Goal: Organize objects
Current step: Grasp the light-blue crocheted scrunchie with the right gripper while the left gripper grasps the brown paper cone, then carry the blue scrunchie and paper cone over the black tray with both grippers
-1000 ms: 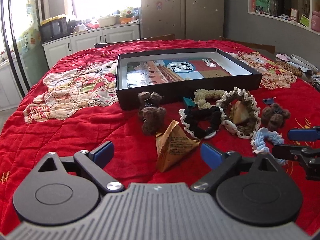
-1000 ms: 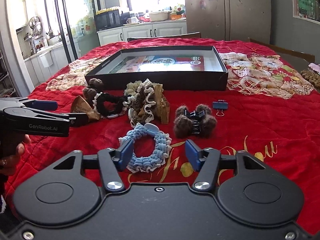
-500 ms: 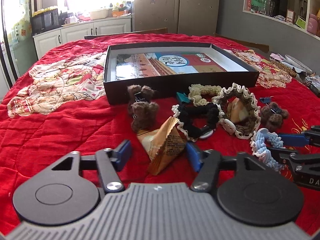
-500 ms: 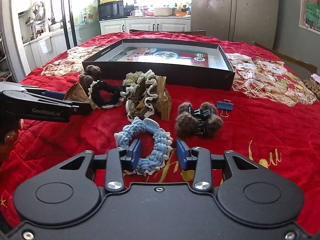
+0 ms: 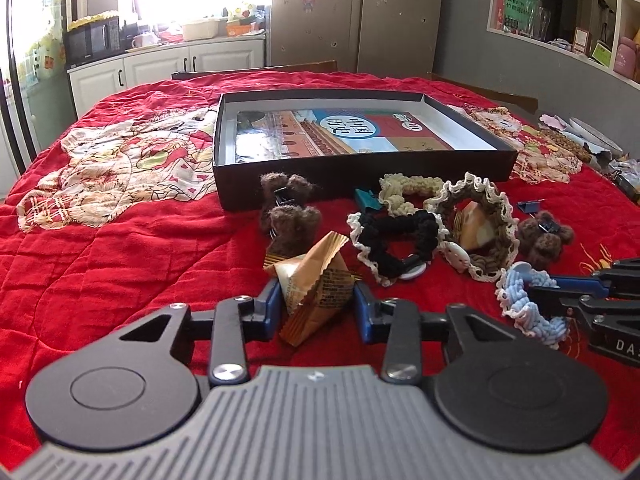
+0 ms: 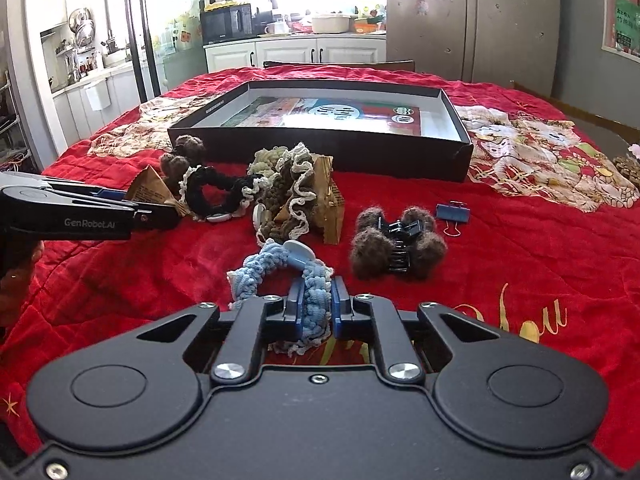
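Observation:
My left gripper (image 5: 316,300) is shut on an orange snack packet (image 5: 316,284) lying on the red cloth. My right gripper (image 6: 316,304) is shut on a light blue scrunchie (image 6: 280,268), which also shows in the left wrist view (image 5: 516,292). A black shallow box (image 5: 360,168) with a printed sheet inside stands behind the pile; it also shows in the right wrist view (image 6: 320,144). Between lie a black scrunchie (image 5: 396,240), a brown lace-edged scrunchie (image 5: 476,216), a cream scrunchie (image 5: 404,192) and fuzzy brown hair clips (image 5: 288,216) (image 6: 396,244).
A blue binder clip (image 6: 452,214) lies right of the fuzzy clip. A second snack packet (image 6: 330,200) leans against the lace scrunchie. The left gripper's body (image 6: 80,216) reaches in from the left. Clutter lies at the table's right edge (image 5: 600,148). A chair back (image 5: 256,70) stands behind.
Both grippers moved forward and closed: the left onto the orange snack packet, the right onto the light blue scrunchie. Both were open a second ago.

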`<action>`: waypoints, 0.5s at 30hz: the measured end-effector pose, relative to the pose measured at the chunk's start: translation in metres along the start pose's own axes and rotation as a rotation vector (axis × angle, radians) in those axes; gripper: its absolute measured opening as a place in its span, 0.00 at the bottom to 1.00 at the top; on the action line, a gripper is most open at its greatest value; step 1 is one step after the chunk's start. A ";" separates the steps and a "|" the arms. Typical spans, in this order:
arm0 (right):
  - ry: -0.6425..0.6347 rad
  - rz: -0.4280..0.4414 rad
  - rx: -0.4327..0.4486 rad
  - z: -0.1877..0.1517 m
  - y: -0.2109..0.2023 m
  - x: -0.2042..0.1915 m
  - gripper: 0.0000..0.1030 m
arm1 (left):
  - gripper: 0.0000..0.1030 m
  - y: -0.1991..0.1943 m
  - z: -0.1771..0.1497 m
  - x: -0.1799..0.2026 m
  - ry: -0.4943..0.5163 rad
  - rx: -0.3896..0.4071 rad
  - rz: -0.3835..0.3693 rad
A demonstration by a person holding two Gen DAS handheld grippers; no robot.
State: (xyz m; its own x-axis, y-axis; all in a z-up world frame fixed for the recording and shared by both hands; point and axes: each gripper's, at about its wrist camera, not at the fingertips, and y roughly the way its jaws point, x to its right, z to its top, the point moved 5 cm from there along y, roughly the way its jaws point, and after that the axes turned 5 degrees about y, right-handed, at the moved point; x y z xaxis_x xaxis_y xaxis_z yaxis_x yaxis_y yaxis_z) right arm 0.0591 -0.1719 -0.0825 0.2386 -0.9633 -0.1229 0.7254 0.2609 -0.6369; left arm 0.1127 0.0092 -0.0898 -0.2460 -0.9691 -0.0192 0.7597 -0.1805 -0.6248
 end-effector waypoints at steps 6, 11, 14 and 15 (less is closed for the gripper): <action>0.011 0.020 -0.002 0.002 -0.004 0.000 0.11 | 0.39 -0.009 0.003 0.002 0.000 0.014 -0.017; 0.004 0.040 0.041 0.014 -0.019 -0.002 0.11 | 0.39 -0.020 0.012 0.004 0.008 0.039 -0.028; -0.008 0.045 0.080 0.026 -0.028 -0.003 0.11 | 0.39 -0.024 0.022 0.004 0.013 0.055 -0.031; -0.010 0.045 0.093 0.030 -0.029 -0.003 0.11 | 0.39 -0.025 0.026 0.004 0.018 0.062 -0.030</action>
State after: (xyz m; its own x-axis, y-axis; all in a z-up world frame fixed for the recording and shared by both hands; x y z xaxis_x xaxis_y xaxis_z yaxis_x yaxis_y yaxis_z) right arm 0.0565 -0.1744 -0.0403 0.2787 -0.9498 -0.1419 0.7704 0.3093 -0.5575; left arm 0.1082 0.0051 -0.0542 -0.2796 -0.9600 -0.0153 0.7873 -0.2201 -0.5759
